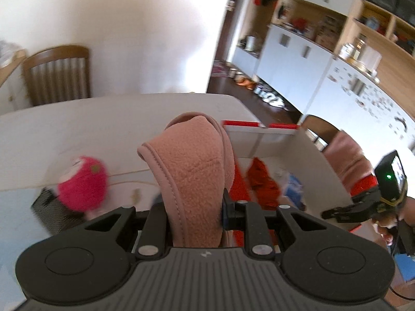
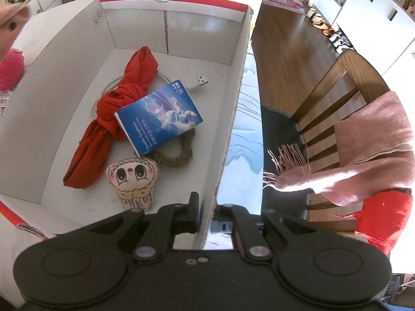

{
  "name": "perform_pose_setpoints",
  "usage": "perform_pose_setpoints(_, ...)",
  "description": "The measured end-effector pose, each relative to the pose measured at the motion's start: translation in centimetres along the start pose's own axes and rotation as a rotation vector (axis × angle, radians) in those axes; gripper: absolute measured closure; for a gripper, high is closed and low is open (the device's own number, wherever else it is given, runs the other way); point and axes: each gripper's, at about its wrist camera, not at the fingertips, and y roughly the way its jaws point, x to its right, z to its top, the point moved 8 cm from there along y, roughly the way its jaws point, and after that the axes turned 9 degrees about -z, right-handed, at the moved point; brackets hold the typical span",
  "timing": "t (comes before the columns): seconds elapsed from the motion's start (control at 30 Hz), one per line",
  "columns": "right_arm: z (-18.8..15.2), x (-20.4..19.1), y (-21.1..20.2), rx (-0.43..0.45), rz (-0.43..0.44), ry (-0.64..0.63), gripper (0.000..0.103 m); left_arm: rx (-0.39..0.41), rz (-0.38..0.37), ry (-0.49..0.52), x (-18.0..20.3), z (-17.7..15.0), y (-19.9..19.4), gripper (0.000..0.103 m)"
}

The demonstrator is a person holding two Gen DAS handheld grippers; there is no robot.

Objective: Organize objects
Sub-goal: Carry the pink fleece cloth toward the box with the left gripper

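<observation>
Pink fleece (image 1: 192, 178) hiding left tongs' (image 1: 193, 207) tips, box (image 1: 306, 153) behind.

Strong daylight overexposes the white wall (image 1: 116, 26). Motion blur smears the fuzzy pink plush ball (image 1: 83, 186). Fisheye distortion bends the edges; sunlight glares off the brown wooden floor (image 2: 290, 33).

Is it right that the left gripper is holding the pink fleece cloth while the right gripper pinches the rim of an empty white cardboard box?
Not empty. The right wrist view shows the white cardboard box holding a knotted red cloth, blue booklet and small plush doll. The rest stands.
</observation>
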Motion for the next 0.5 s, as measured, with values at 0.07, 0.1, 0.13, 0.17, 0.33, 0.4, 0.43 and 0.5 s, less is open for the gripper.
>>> perform_pose_setpoints(0.07,0.0,0.0,0.0,0.001,0.003,0.001,0.098,-0.01,-0.027,0.021,1.6,0.5,1.1,0.083)
perform_pose_setpoints(0.1,0.0,0.0,0.0,0.002,0.005,0.002,0.098,-0.013,-0.04,0.027,2.4,0.9,1.6,0.083)
perform_pose_setpoints(0.13,0.0,0.1,0.0,0.002,0.006,0.003,0.098,-0.016,-0.052,0.032,3.0,1.1,2.1,0.083)
perform_pose_setpoints(0.17,0.0,0.1,0.0,0.002,0.007,0.003,0.098,-0.02,-0.062,0.038,3.6,1.3,2.3,0.083)
perform_pose_setpoints(0.33,0.0,0.1,0.0,0.003,0.014,0.004,0.097,-0.036,-0.107,0.087,7.1,2.8,4.5,0.083)
perform_pose_setpoints(0.4,0.0,0.2,0.0,0.003,0.017,0.005,0.097,-0.039,-0.122,0.103,8.3,3.3,5.4,0.083)
perform_pose_setpoints(0.43,0.0,0.2,0.0,0.003,0.018,0.005,0.097,-0.042,-0.128,0.11,8.9,3.6,5.8,0.083)
perform_pose_setpoints(0.5,0.0,0.2,0.0,0.004,0.019,0.002,0.097,-0.051,-0.138,0.121,9.8,4.0,6.8,0.083)
